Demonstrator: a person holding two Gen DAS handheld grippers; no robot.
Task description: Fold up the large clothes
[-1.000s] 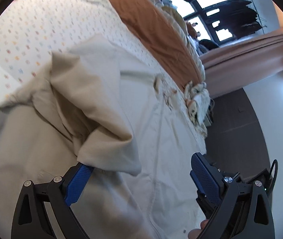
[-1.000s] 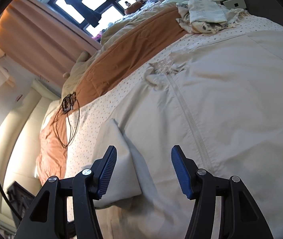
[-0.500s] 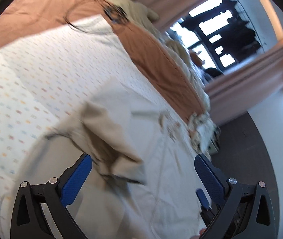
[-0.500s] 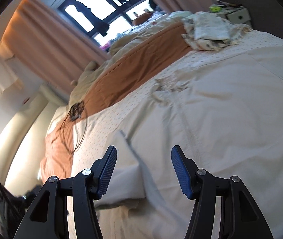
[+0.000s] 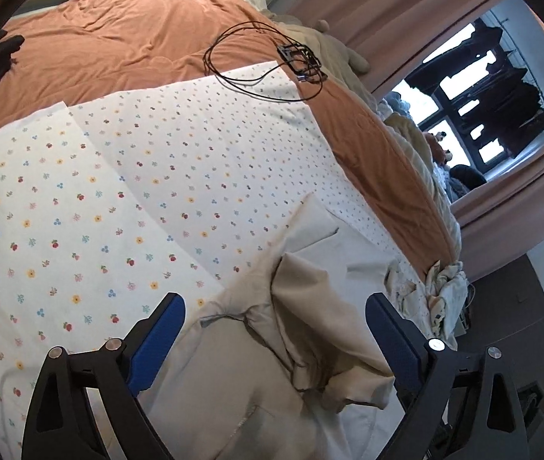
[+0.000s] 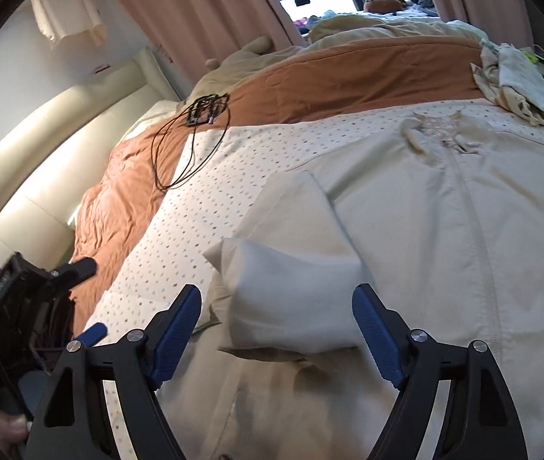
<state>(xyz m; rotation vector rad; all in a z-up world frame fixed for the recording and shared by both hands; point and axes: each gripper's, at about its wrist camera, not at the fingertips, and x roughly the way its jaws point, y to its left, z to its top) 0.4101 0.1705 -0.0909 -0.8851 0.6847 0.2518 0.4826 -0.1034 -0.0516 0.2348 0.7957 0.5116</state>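
A big cream coat (image 6: 444, 230) lies spread flat on a bed. Under it is a white sheet with tiny flowers (image 5: 99, 191), and this sheet is the landmark.

To the left of the sheet sits a pale padded headboard (image 6: 41, 145). Along the far side of the sheet is an orange blanket (image 5: 118, 42). A black cable (image 5: 256, 61) loops across the far edge of the sheet and onto the blanket.

The coat covers the right part of the sheet. Its sleeve (image 6: 291, 280) is folded over onto the coat's body.

The left gripper (image 5: 272, 341) is above the near edge of the sheet, wide apart and closing a little, touching nothing. The crumpled sleeve lies below its gap.

The right gripper (image 6: 275, 333) is opening, with the sleeve's cuff between its blue pads (image 6: 377, 341), which do not press it.

Past the far right corner of the sheet sits a pile of pale clothes (image 6: 517, 84).
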